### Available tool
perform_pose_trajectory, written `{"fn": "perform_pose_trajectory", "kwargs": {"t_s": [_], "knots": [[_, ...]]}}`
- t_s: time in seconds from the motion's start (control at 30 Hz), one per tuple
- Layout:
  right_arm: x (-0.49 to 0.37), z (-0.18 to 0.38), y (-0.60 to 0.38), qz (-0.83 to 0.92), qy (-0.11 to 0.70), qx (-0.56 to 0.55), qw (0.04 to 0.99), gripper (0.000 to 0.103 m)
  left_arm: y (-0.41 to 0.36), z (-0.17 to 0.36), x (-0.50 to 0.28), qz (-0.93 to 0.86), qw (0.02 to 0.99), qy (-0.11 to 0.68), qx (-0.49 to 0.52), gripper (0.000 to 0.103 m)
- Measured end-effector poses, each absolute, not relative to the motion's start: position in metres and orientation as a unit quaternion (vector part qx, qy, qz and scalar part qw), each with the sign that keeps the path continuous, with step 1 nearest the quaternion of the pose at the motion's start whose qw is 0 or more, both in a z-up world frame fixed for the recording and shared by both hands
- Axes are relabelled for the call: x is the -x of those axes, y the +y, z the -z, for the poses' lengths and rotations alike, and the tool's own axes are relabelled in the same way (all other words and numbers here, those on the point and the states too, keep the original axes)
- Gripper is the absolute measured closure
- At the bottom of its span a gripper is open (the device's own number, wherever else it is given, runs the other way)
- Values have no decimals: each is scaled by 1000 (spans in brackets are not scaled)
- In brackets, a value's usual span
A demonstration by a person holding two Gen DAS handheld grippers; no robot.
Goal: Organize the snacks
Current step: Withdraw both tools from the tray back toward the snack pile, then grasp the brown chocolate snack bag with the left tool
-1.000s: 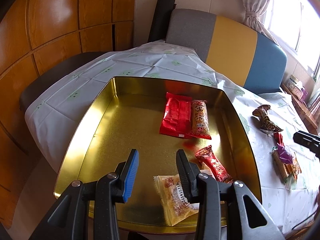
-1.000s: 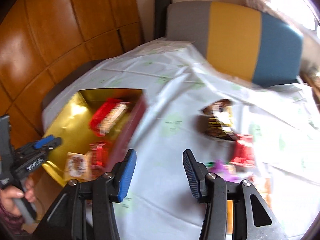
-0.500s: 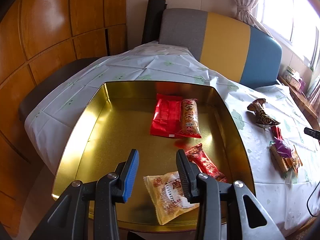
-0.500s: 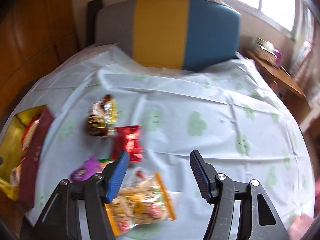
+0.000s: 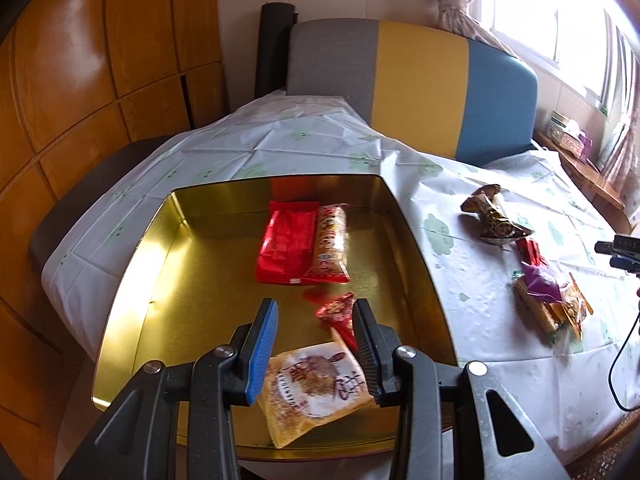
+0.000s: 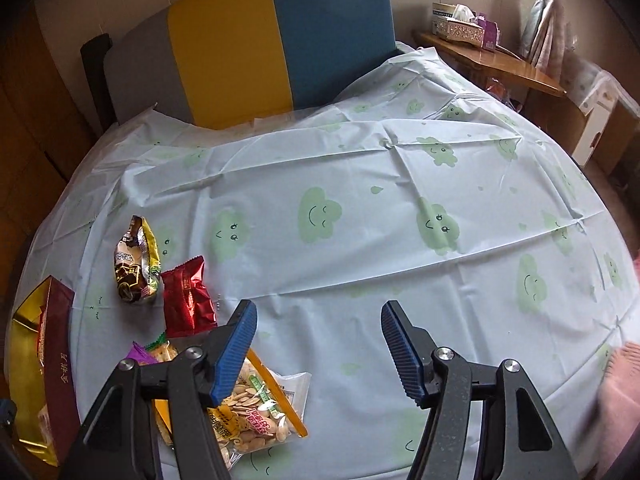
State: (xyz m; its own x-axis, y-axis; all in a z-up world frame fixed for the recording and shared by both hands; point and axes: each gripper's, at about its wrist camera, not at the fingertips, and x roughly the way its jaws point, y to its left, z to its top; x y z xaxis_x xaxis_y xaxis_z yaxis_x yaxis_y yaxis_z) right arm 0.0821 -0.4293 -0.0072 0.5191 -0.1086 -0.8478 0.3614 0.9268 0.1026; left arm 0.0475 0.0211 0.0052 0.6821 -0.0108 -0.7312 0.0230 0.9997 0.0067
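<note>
Swung right gripper (image 6: 316,316), fingers just opening, above crinkly seed bag (image 6: 256,412).

gold tin (image 5: 132,264), red packet (image 5: 286,248), green-cloud tablecloth (image 6: 360,184)

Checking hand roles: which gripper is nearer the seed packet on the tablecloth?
Right. The right gripper hangs over the seed packet; the left gripper is over the gold tin.

A tin (image 5: 132,264) sits on the worktop (image 6: 360,200) below the left jaws, holding four snack packets (image 5: 304,244). Left of the right jaws lie loose packets (image 6: 138,264); a seed bag (image 6: 256,408) lies under their left side.
</note>
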Motion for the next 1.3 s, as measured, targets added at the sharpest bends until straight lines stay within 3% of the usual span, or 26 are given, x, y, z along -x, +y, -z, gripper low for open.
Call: {"fn": "perform_pose_trajectory", "kwargs": {"t_s": [0.33,0.67,1.13,1.17,1.27,1.3], "knots": [[-76,2,-438,148,458,-160,862,33,-13,-19,-50,38,922,382,-50,64],[-75,-4,-435,136,451,-160,868,30,-41,-31,-75,90,910,404,-25,64],[-75,-10,-430,110,443,-174,873,28,-135,-11,-158,181,856,484,24,64],[-76,-10,-429,107,443,-174,873,27,-141,-8,-167,189,851,490,33,61],[-77,-11,-425,97,444,-173,874,27,-155,3,-188,197,843,498,59,30],[-77,-11,-424,94,445,-173,873,27,-161,7,-195,196,845,494,60,26]]}}
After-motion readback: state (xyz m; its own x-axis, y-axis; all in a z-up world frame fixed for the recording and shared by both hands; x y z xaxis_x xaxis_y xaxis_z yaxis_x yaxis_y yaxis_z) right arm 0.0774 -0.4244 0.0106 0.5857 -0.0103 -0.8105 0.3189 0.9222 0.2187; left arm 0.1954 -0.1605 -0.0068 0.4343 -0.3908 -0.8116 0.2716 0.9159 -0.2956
